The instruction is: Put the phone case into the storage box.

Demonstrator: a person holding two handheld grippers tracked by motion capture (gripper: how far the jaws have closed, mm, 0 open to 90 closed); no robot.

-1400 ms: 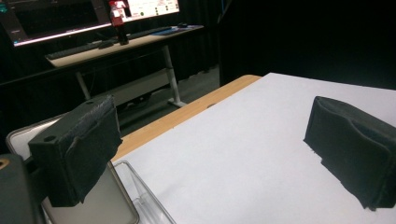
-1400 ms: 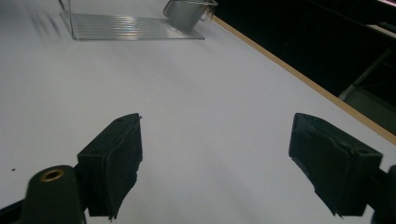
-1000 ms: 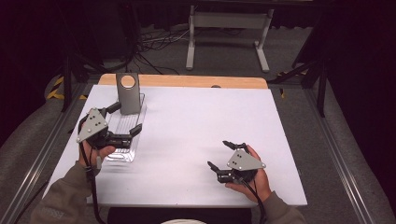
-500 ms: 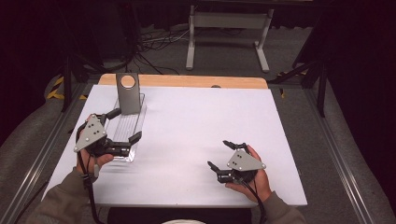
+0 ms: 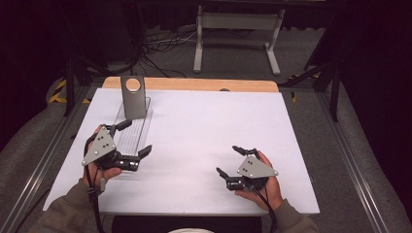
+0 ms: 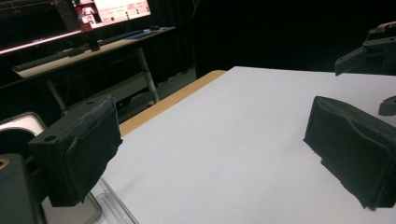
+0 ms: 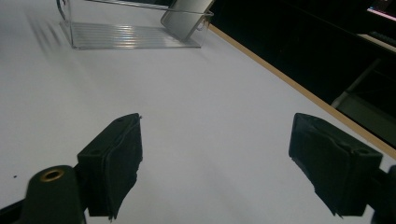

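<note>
Your left gripper point(image 5: 135, 137) sat over the near end of the clear tray point(image 5: 131, 133), close to the tabletop's point(image 5: 204, 131) left edge, with its jaws spread wide and nothing between them. From above, one jaw pointed toward the tray's middle and the other reached past the tray's near end on its right side; whether either jaw touched the plastic could not be told. In the left gripper view the two black pads stood far apart over bare white surface, and a corner of the tray point(image 6: 112, 205) showed at the bottom beneath the left pad.

The tray lay lengthwise along the left side of the tabletop, running from near the far edge toward you. A grey metal stand point(image 5: 133, 97) with a round hole near its top stood upright at the tray's far end. The right gripper view showed that stand point(image 7: 184, 18) leaning inside the tray's point(image 7: 130, 35) end wall.

Your right gripper point(image 5: 234, 161) rested in your hand near the tabletop's near right corner, well apart from the tray. Its jaws were also wide open and held nothing, with only white surface between the pads.
</note>
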